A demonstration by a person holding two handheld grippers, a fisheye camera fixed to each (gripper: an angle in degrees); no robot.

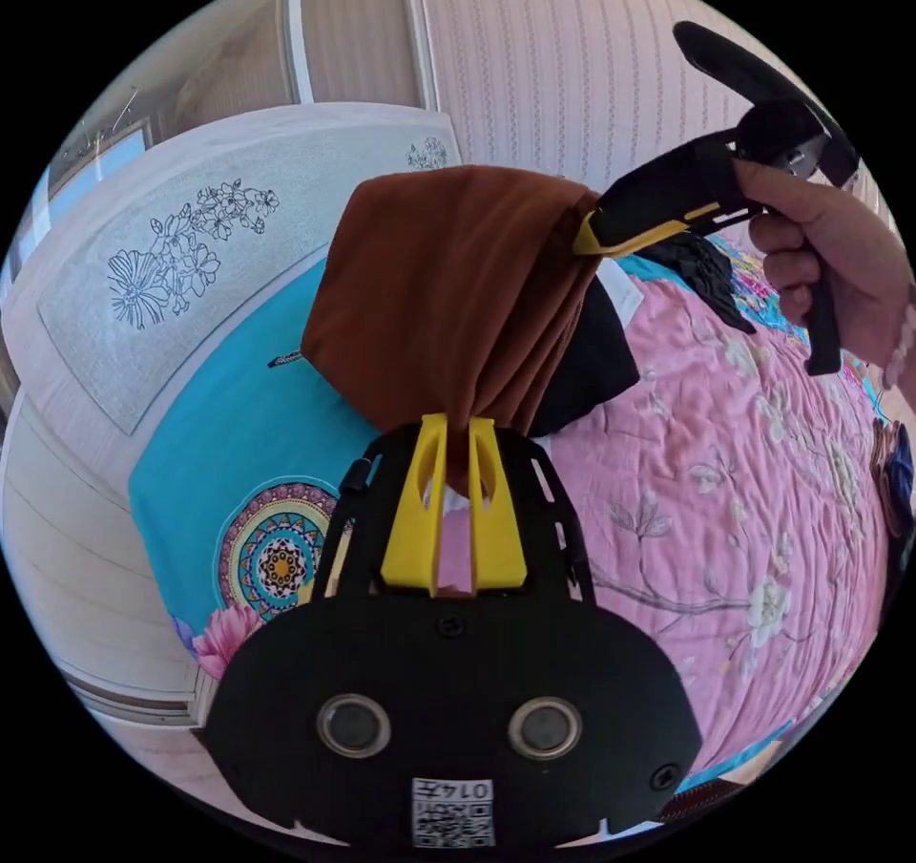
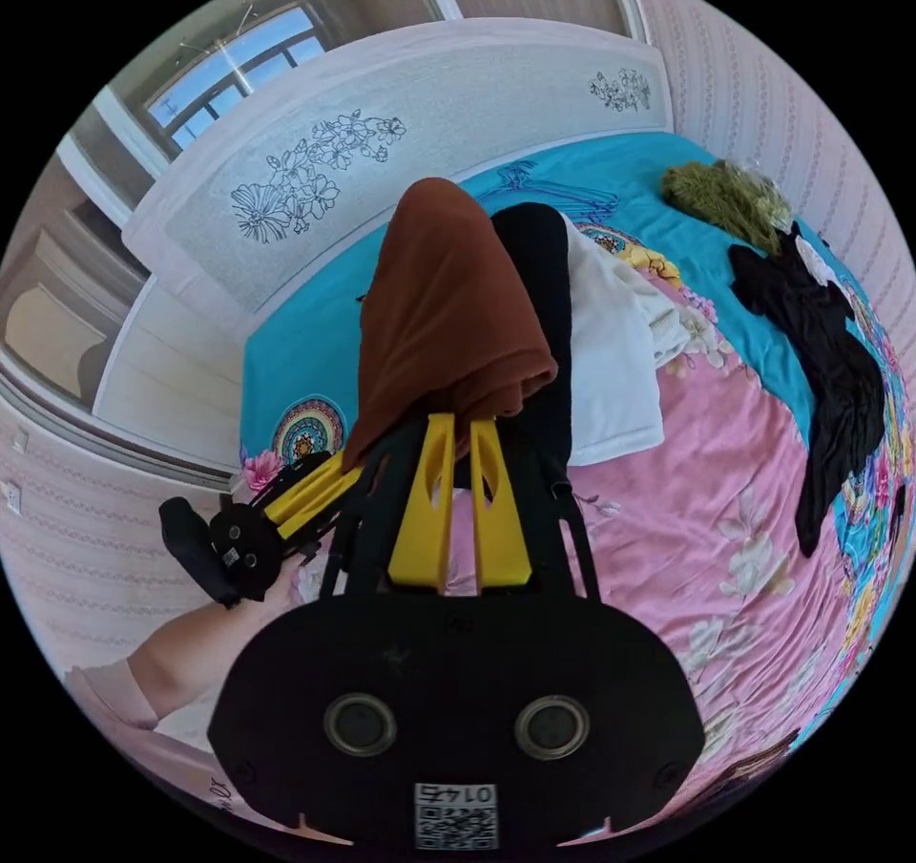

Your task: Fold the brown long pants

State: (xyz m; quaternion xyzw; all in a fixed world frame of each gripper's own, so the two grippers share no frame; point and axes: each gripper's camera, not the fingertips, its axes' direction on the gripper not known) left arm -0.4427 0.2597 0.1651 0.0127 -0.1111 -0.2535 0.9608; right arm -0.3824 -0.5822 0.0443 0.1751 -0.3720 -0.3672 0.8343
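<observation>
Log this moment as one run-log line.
step: fold in progress | pants: lifted over bed | left gripper: shut on pants | right gripper: shut on pants

Both views close — facing bed

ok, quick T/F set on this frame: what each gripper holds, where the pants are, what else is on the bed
1. Both grippers, left gripper and right gripper, grip the brown pants. True.
2. The pants lie flat on the bed. False: they hang bunched, lifted above the pink quilt.
3. A black garment lies on the bed. True.
4. The left gripper is open. False: its jaws pinch the brown cloth.
</observation>
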